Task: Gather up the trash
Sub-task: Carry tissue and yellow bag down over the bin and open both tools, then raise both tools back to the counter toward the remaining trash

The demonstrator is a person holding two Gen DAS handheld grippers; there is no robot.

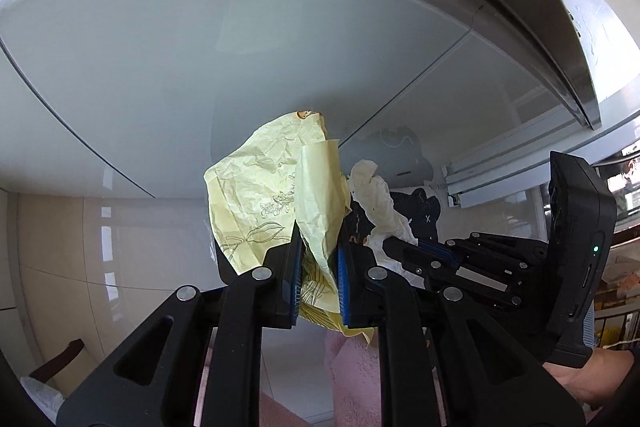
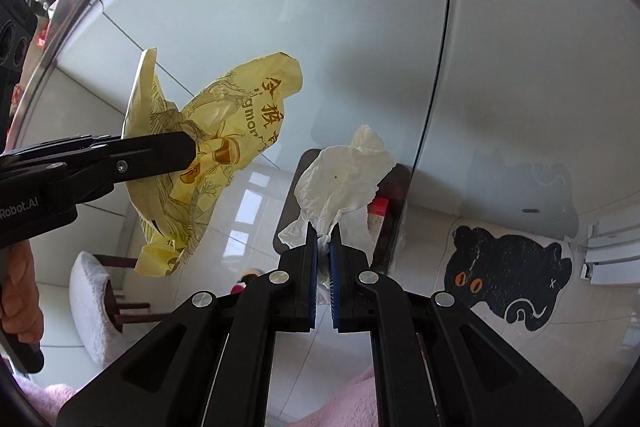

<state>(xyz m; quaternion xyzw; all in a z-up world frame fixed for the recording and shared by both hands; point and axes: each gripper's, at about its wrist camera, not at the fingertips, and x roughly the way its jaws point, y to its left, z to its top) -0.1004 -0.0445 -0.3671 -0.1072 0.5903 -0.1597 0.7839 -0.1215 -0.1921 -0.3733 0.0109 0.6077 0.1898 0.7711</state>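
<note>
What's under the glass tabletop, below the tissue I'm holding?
Through the glass table: a black cat-shaped mat on pale floor, and a white-cushioned stool. The tissue and the right gripper cover whatever lies directly below them.

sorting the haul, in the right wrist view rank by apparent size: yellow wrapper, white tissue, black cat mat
1. yellow wrapper
2. black cat mat
3. white tissue

The wrapper and mat look close in size, and the mat lies farther away, so real sizes are unsure.

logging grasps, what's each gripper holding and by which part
Left gripper pinches the crumpled yellow wrapper near its lower middle folds; right gripper pinches the white tissue by its bunched bottom end.
</note>
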